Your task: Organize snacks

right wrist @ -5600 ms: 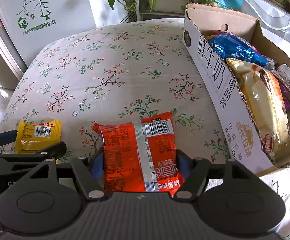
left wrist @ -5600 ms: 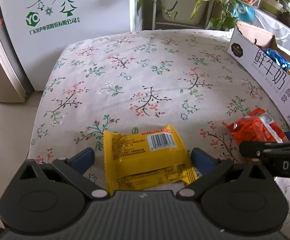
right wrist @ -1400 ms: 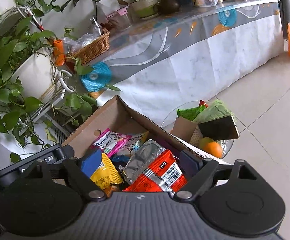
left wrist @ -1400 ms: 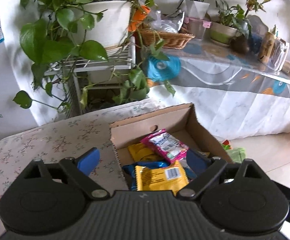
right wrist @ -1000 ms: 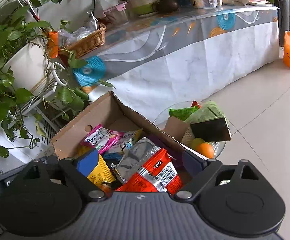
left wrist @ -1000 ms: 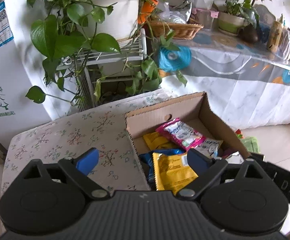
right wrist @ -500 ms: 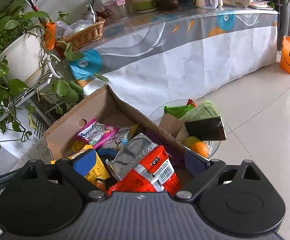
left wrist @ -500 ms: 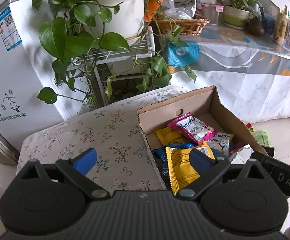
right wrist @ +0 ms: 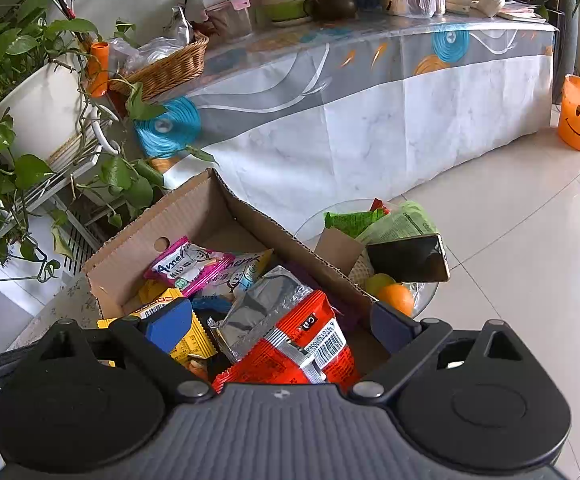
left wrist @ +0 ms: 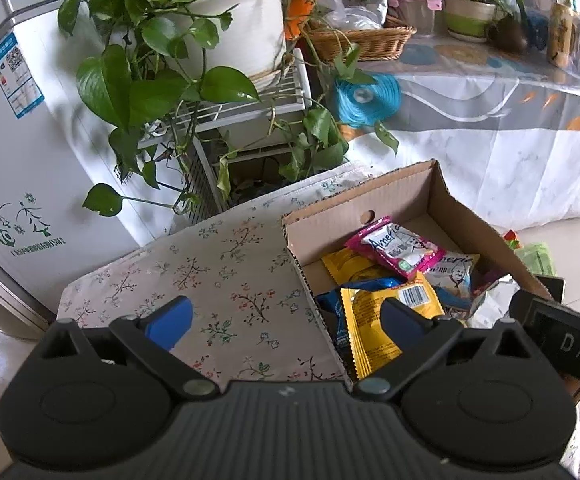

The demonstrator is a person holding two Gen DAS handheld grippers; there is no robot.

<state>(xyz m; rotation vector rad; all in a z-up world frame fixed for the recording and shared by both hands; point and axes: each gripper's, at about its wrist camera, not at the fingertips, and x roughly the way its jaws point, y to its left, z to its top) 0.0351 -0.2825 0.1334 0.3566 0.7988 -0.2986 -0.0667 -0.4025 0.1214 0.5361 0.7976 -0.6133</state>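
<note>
A cardboard box (left wrist: 393, 188) of snack packets stands at the right end of the floral-cloth table (left wrist: 226, 264); it also shows in the right wrist view (right wrist: 194, 208). The yellow packet (left wrist: 373, 328) lies in the box, and shows in the right wrist view (right wrist: 194, 340). The red packet (right wrist: 305, 348) lies on top of the other snacks. My left gripper (left wrist: 286, 320) is open and empty, above the box's left wall. My right gripper (right wrist: 282, 324) is open and empty, over the red packet. A pink packet (left wrist: 393, 246) lies at the box's far end.
Potted plants on a white wire rack (left wrist: 226, 108) stand behind the table. A white fridge (left wrist: 14, 152) is at the left. A glass bowl (right wrist: 421, 292) with fruit and a phone sits right of the box. A long covered table (right wrist: 369, 92) and an orange smiley bin (right wrist: 579, 118) lie beyond.
Both grippers carried their packets from the table to the box and let them go. In the last second both grippers have drawn back from the box, the left one shifting leftward.
</note>
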